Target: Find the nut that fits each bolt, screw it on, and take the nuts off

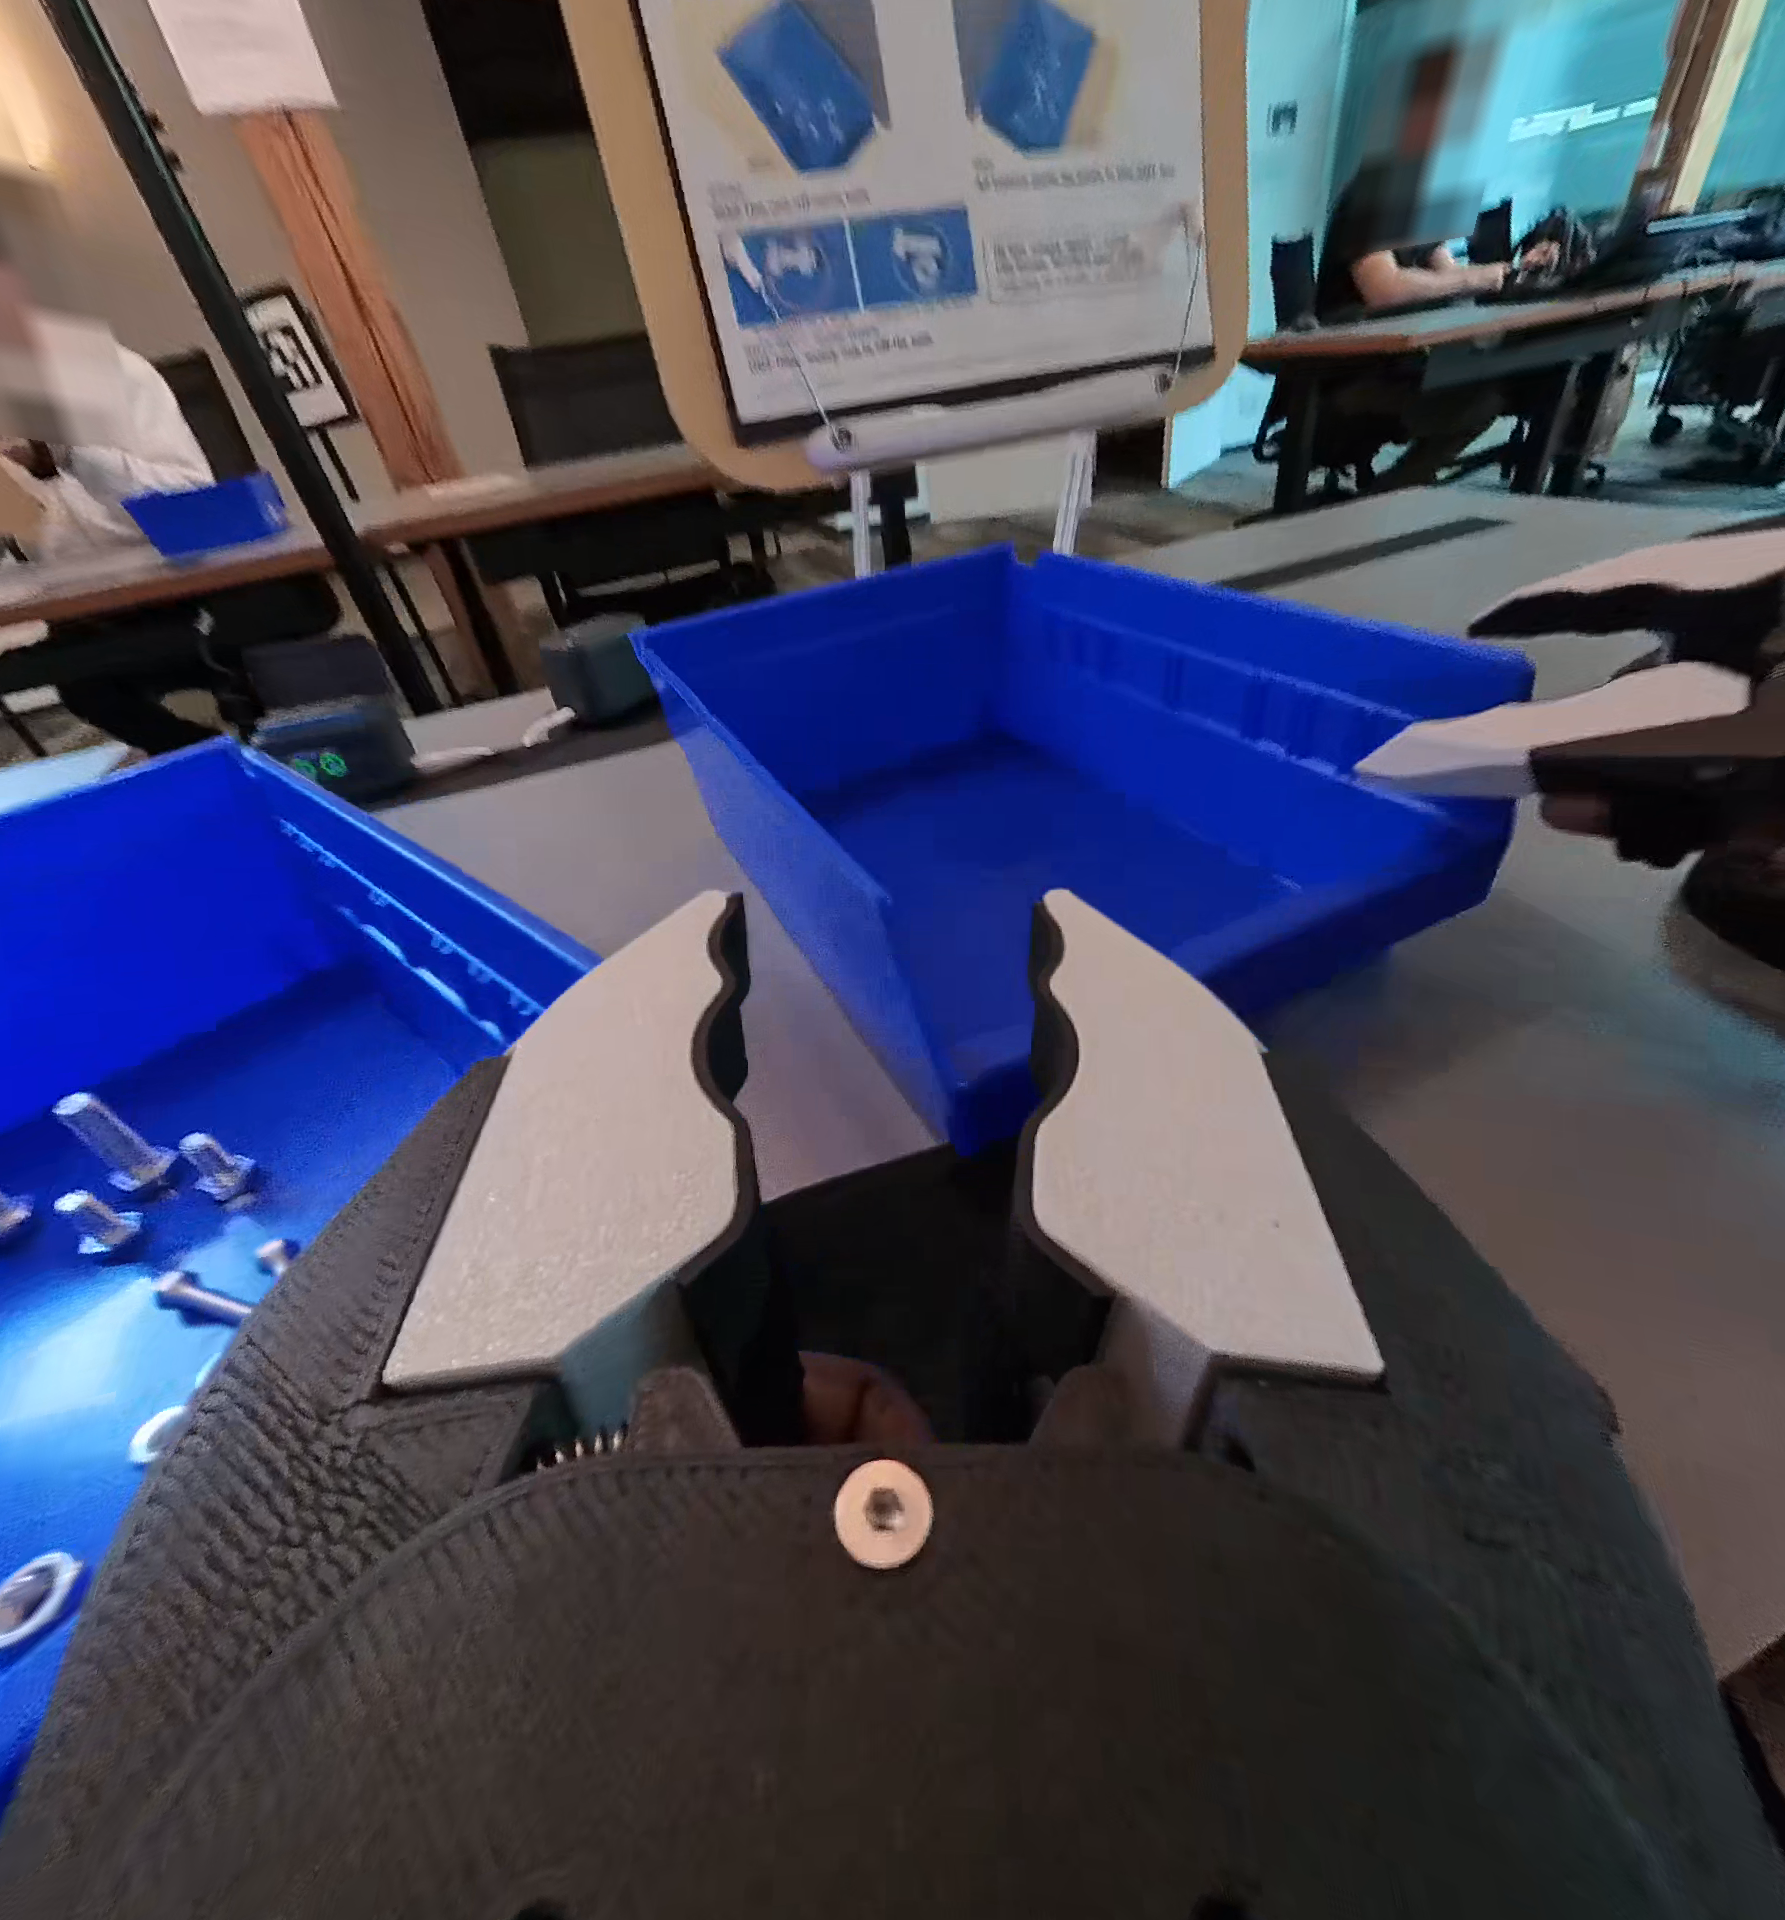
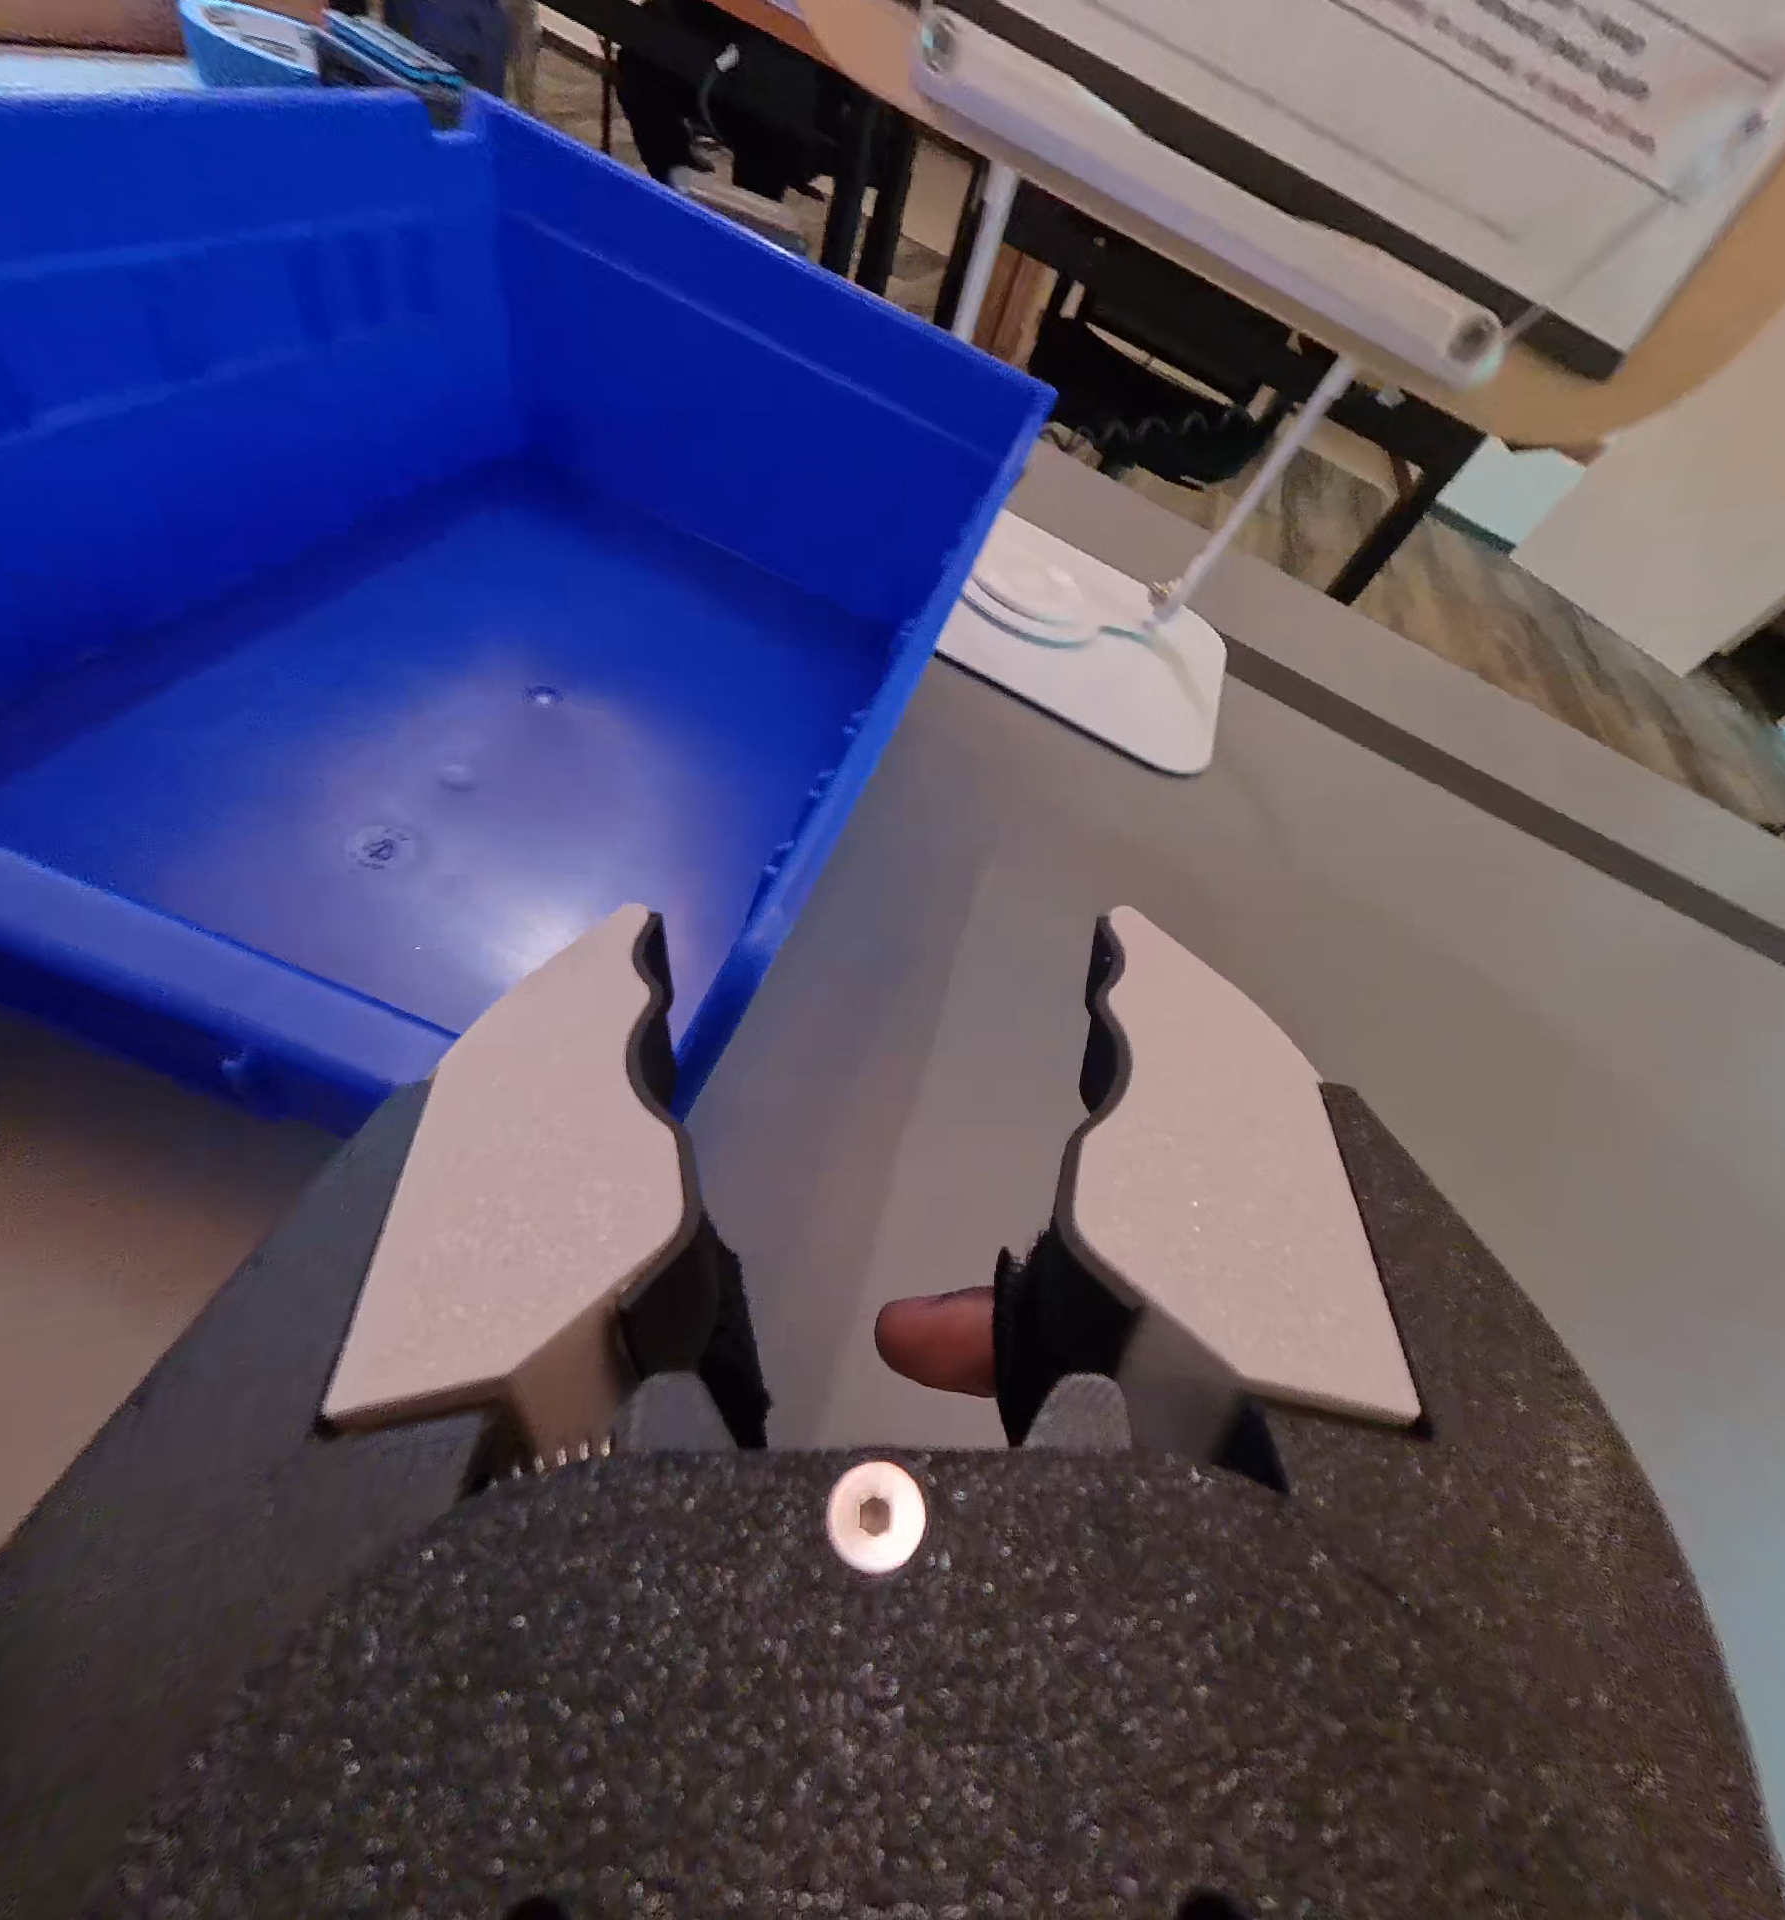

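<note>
Grey table [image 1: 1490, 1091], office behind. Left blue bin [image 1: 192, 883]: bolts [image 1: 119, 1143] and nuts [image 1: 26, 1616] (loose on its floor). Second blue bin [image 2: 711, 343]: bare. Left gripper [image 1: 888, 914]: jaws apart, holding nothing. Right gripper [image 2: 877, 925]: likewise, beside the second bin.

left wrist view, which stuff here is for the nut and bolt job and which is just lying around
For the job:
bolts in the left blue bin
nuts in that bin
empty blue bin
left gripper, open
right gripper, open

Just around:
instruction board
grey table
</note>
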`<state>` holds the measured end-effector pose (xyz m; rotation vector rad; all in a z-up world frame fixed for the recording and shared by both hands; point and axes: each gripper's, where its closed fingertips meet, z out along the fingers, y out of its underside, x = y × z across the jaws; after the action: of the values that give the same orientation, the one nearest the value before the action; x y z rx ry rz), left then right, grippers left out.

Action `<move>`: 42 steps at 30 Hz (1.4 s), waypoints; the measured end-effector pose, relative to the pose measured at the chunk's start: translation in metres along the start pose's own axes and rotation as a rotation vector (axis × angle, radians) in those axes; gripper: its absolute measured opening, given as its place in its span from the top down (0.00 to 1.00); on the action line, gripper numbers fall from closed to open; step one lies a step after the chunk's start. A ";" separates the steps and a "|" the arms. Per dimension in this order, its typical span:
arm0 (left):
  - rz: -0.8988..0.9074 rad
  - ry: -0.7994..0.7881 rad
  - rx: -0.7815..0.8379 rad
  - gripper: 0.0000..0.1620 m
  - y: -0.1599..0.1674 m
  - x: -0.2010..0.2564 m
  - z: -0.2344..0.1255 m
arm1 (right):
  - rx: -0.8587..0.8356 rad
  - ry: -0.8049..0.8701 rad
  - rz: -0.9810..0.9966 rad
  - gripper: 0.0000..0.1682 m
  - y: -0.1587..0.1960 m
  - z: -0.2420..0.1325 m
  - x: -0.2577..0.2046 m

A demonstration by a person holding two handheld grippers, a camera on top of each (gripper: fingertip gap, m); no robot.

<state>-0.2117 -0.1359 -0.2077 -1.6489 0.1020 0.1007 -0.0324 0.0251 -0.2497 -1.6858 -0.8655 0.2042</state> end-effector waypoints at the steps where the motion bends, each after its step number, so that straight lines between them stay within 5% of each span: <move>1: -0.005 -0.007 -0.023 0.68 0.005 0.002 0.007 | -0.002 -0.010 0.022 0.54 0.002 -0.001 0.003; 13: -0.051 -0.015 -0.369 0.63 0.052 0.005 0.071 | -0.078 -0.278 0.139 0.64 0.016 0.009 -0.029; 17: -0.023 -0.030 -0.406 0.88 0.056 0.004 0.077 | -0.112 -0.244 0.068 0.87 0.022 0.014 -0.031; 22: 0.058 -0.061 -0.369 0.90 0.045 0.013 0.077 | -0.128 -0.142 -0.030 0.92 0.021 0.006 -0.015; 42: 0.041 0.271 -0.199 0.87 -0.021 0.217 0.185 | -0.264 0.195 0.014 0.93 0.079 -0.085 0.201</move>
<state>0.0058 0.0489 -0.2296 -1.8527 0.3420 -0.0852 0.1917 0.0831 -0.2328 -1.9210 -0.7585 -0.0688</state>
